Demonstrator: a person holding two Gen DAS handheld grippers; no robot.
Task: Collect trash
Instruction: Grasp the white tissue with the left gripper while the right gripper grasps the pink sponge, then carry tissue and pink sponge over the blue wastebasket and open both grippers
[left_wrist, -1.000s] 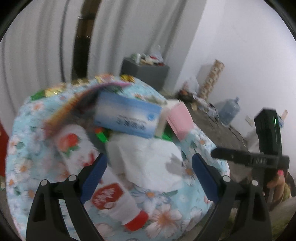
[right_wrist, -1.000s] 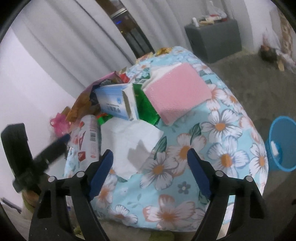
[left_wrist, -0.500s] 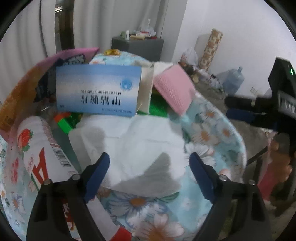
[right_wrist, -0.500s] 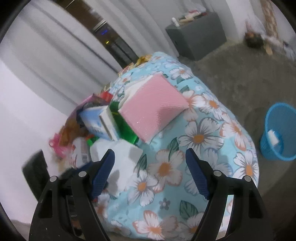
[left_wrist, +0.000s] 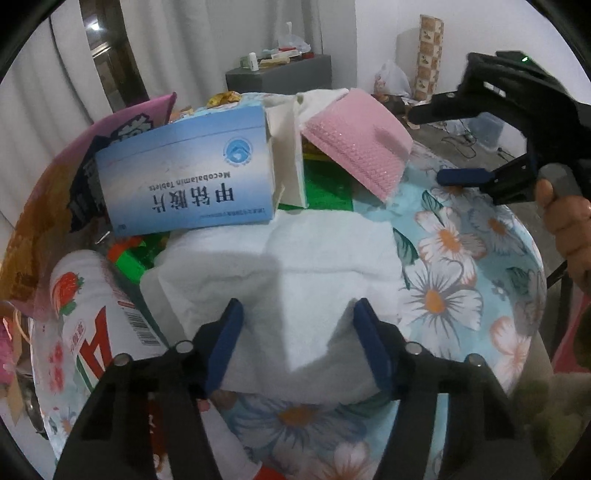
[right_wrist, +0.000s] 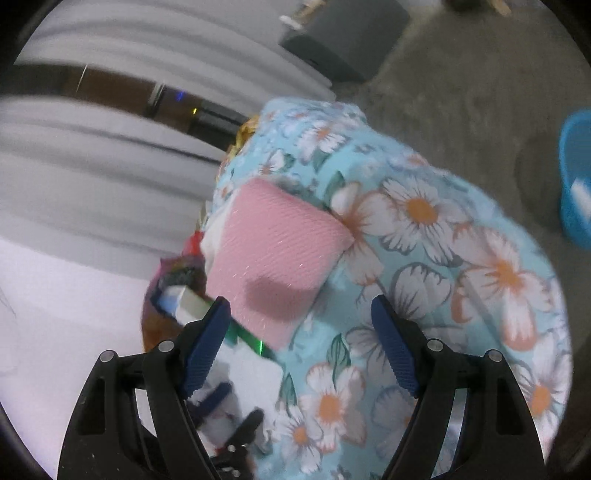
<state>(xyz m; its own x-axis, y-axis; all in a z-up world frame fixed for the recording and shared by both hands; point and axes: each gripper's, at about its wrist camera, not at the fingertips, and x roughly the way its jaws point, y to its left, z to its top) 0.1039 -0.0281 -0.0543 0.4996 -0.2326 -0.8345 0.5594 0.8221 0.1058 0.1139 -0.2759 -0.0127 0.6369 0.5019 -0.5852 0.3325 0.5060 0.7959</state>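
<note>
The left gripper (left_wrist: 297, 341) hangs directly over the white tissue (left_wrist: 280, 280), nearer than the right gripper (right_wrist: 301, 345). Its jaws have just been closing, straddling a raised fold, pads not yet pressing. The right's 2 jaws gape, empty, over the pink pad (right_wrist: 273, 254).

Grey cabinet (left_wrist: 279, 75) sitting against the white curtains (left_wrist: 207, 40), cluttered with small items and a plastic bag on top. Patterned roll (left_wrist: 430, 55) leaning upright in the wall corner, white plastic bag (left_wrist: 392, 79) lying beside it on the floor. Water jug (left_wrist: 487, 129) standing further right, cables trailing near it. Dark wooden frame (left_wrist: 107, 55) showing between curtain panels. Concrete floor (right_wrist: 461, 85) running bare around the bench.
</note>
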